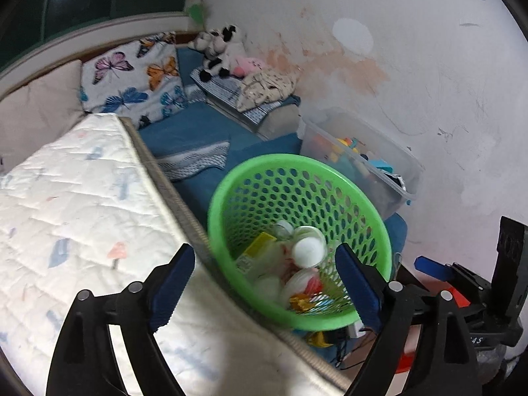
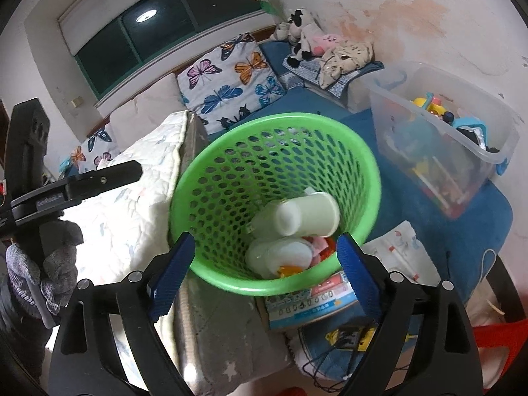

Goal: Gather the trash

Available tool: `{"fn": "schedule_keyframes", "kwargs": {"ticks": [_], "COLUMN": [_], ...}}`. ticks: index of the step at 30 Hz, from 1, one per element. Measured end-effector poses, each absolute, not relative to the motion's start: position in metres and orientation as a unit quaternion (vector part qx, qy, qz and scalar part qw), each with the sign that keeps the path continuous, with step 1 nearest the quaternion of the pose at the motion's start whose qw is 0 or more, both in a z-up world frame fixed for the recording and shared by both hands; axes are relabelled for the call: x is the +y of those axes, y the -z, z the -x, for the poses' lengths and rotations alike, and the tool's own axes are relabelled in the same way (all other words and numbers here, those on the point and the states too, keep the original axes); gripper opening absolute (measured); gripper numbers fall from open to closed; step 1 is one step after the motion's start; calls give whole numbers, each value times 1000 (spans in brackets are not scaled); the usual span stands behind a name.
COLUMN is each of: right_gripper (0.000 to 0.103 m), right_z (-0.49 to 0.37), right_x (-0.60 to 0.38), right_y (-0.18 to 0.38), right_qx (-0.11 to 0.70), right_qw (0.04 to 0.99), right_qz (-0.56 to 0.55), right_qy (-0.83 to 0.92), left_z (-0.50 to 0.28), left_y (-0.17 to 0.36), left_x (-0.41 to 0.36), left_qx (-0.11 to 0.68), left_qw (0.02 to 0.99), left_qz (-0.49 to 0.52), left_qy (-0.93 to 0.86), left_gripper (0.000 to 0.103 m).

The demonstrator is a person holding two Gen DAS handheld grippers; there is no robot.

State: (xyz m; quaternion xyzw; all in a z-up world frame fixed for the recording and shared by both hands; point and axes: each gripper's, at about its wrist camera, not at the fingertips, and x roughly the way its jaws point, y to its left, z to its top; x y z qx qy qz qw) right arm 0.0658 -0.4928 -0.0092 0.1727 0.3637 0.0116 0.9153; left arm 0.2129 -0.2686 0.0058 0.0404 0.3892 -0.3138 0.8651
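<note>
One green perforated plastic basket (image 2: pixel 274 178) stands on the blue bed sheet (image 2: pixel 472 227), pressed against the edge of one white quilted mattress (image 1: pixel 76 204). Inside the basket lies the collected trash: two white plastic bottles (image 2: pixel 307 214) can be counted from the right wrist view, one lying across the other, plus one yellow carton (image 1: pixel 260 244) and some red and orange wrappers (image 1: pixel 310 287) whose number cannot be told.

The left gripper (image 1: pixel 264 283) hangs above the basket's near rim with its two blue-padded fingers (image 1: pixel 175 283) spread wide, nothing between them. The right gripper (image 2: pixel 264 274) is likewise spread wide over the near rim, its two blue pads (image 2: pixel 171 274) clear of the basket and of the trash. In the right wrist view a grey gloved hand (image 2: pixel 49 270) grasps the handle of the left gripper.

Beyond the basket sits one clear plastic storage box (image 2: pixel 442 132) filled with coloured toys. Near the headboard lean two butterfly-print cushions (image 2: pixel 231 82), and one black-and-white plush cow (image 2: pixel 300 36) rests in the corner. One blue-and-white printed box (image 2: pixel 310 307) lies just below the basket.
</note>
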Motion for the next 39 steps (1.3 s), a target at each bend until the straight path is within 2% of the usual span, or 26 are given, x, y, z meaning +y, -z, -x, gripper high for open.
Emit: {"fn": "schedule_keyframes", "kwargs": {"ticks": [11,23,39], "right_gripper": [98,98,98], "right_z": [-60,-50,-42], "right_x": [-449,-408,-369], "right_y": [-3,-6,-12], "right_qx": [361,373,378], "right_qw": [923,920,918], "right_qz": [-131,-110,-105], "right_qy": [-17,-38,-63], "left_z": [-176,-136,-97], "left_y": [-23,-26,-18], "left_x": [-203,-141,-100], "left_qx": [348,325,303], "left_qw": [900,925,942], "left_qz": [-35,-21,-32], "left_qy": [260,197,143], "left_gripper": [92,96,96]}}
